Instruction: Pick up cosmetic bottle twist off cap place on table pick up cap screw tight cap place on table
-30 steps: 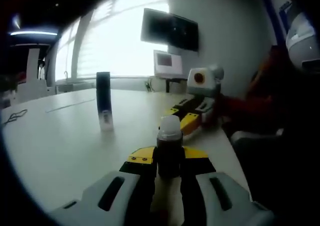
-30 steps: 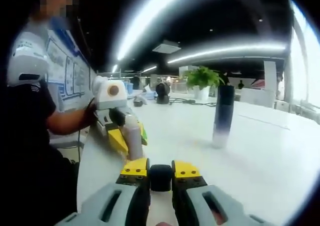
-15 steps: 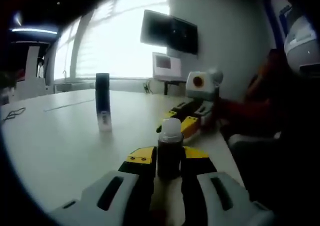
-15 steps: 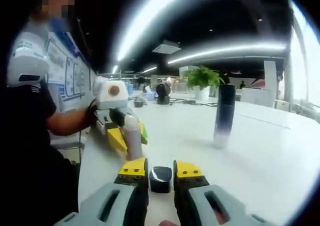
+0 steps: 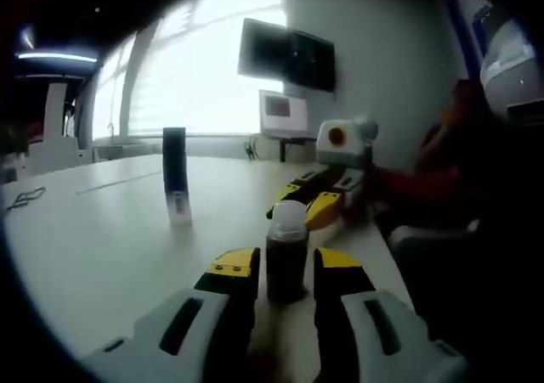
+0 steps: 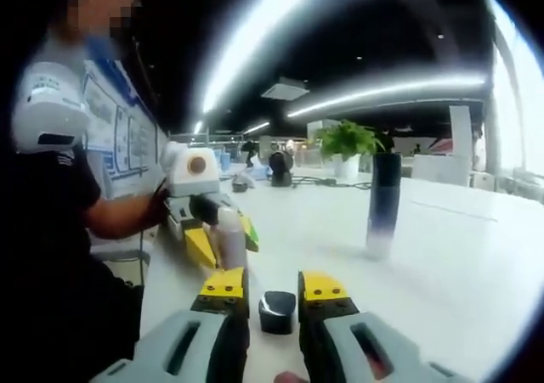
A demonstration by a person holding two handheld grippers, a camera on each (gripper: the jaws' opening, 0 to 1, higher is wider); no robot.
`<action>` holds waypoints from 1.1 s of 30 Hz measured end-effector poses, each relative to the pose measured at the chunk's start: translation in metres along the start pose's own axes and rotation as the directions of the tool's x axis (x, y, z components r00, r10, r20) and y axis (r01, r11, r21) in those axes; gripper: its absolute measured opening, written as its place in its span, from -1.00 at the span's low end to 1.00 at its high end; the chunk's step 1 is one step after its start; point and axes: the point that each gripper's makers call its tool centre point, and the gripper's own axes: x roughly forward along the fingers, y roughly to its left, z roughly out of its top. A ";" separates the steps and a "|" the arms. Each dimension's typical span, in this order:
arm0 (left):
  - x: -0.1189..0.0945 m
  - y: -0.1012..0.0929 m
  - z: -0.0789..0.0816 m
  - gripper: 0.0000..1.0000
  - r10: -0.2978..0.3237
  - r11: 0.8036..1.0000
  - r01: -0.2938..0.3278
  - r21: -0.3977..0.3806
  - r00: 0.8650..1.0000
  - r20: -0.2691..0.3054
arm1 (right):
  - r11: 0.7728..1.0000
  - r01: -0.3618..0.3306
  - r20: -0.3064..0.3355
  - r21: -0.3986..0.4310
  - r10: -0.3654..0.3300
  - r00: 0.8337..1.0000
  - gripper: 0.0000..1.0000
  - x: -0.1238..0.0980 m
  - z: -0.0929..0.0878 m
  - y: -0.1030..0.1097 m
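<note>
The small dark cosmetic bottle point(image 5: 286, 256) with a bare white neck stands on the white table point(image 5: 102, 247), also seen as the bottle point(image 6: 229, 239). My left gripper point(image 5: 286, 268) is open, its yellow-tipped jaws a little off each side of the bottle. The black cap point(image 6: 277, 311) rests on the table between the jaws of my right gripper point(image 6: 274, 288), which is open and apart from it. The right gripper point(image 5: 319, 203) lies low on the table just beyond the bottle. The left gripper point(image 6: 212, 230) shows beside a person's arm.
A tall dark cylinder bottle point(image 5: 175, 175) stands upright farther out on the table, also seen as the cylinder point(image 6: 382, 200). The person point(image 6: 51, 171) sits at the table edge. A potted plant point(image 6: 347, 138) and a wall monitor point(image 5: 287, 52) are in the background.
My right gripper let go of the cap, which now sits on the table between wider jaws. My left gripper's jaws have spread slightly away from the bottle.
</note>
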 end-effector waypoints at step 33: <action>-0.068 0.001 0.003 -0.58 0.220 0.974 -0.219 0.054 0.975 -0.016 | 0.994 0.104 0.008 -0.037 -0.104 0.995 -0.62 -0.058 0.011 0.008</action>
